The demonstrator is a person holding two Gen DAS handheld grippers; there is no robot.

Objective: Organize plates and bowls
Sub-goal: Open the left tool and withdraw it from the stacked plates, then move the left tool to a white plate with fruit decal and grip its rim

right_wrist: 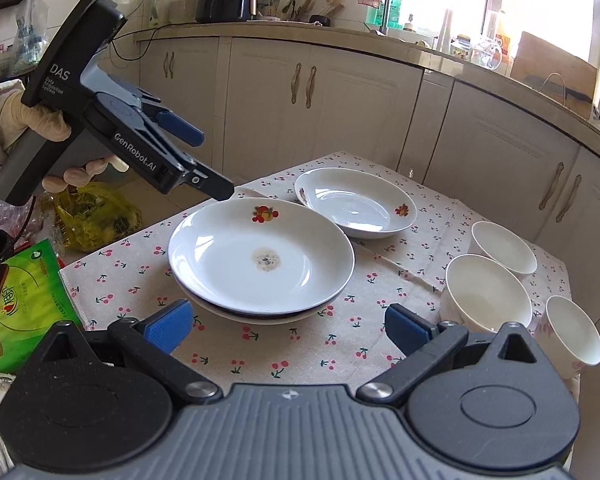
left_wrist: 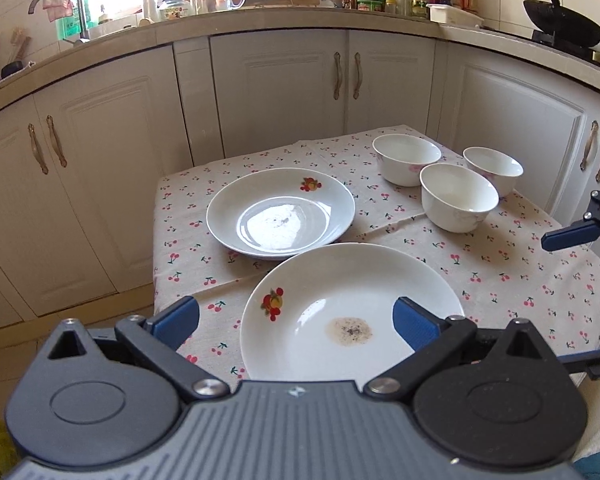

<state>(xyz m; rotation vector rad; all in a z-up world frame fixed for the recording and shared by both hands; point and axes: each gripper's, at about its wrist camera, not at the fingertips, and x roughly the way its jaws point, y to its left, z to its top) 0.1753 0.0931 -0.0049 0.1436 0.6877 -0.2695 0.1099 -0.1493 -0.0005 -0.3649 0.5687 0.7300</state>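
Nearest the right wrist camera, the right gripper (right_wrist: 288,330) hangs with its blue pads spread wide and nothing between them, above bare cherry-print tablecloth (right_wrist: 300,344). Just beyond it a stained plate (right_wrist: 260,258) sits stacked on a second plate (right_wrist: 260,317), of which only the rim shows. The left gripper (left_wrist: 296,322), held by a gloved hand (right_wrist: 28,120), hovers over the stained plate's near edge with its jaws fully parted and grasping nothing. Farther back a clean plate (left_wrist: 280,212) with fruit prints lies alone, apart from the stack. To the right three white bowls (left_wrist: 458,196) stand close together, upright and unstacked. A green packet (right_wrist: 28,304) and a yellow bag (right_wrist: 96,216) lie beside the table; cabinets (left_wrist: 280,92) and a cluttered counter (left_wrist: 300,16) close off the far side
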